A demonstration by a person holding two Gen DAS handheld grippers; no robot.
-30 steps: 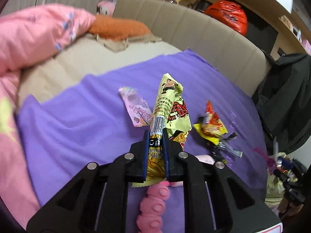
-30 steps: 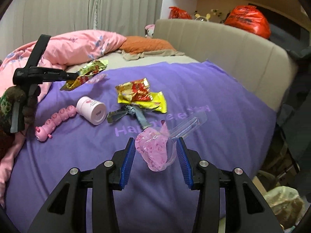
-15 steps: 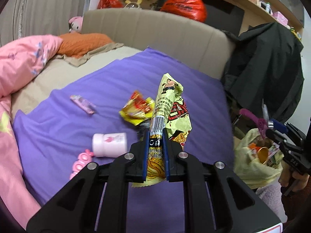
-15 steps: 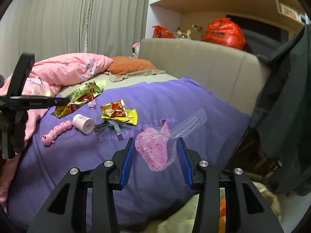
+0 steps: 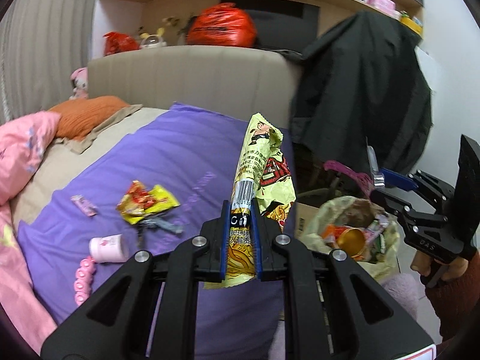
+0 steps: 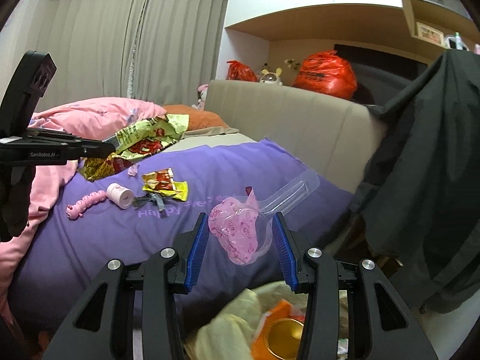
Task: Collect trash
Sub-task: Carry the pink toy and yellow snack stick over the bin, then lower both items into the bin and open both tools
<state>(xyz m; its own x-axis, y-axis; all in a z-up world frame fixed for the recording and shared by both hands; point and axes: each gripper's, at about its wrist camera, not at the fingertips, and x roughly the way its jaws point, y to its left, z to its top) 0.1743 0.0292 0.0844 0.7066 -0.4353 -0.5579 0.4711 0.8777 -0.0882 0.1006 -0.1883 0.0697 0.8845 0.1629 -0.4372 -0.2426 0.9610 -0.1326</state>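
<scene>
Beside purple bedspread, left claw pinches yellow wrapper; right claw clasps pink packaging.

Purple-sheeted bed — red-yellow wrapper, pink jar, caterpillar toy

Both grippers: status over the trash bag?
Left gripper shut on yellow wrapper. Right gripper holds pink-and-clear plastic packaging, above open trash bag. Red-yellow wrapper remains on purple blanket. Nothing blocking.
</scene>
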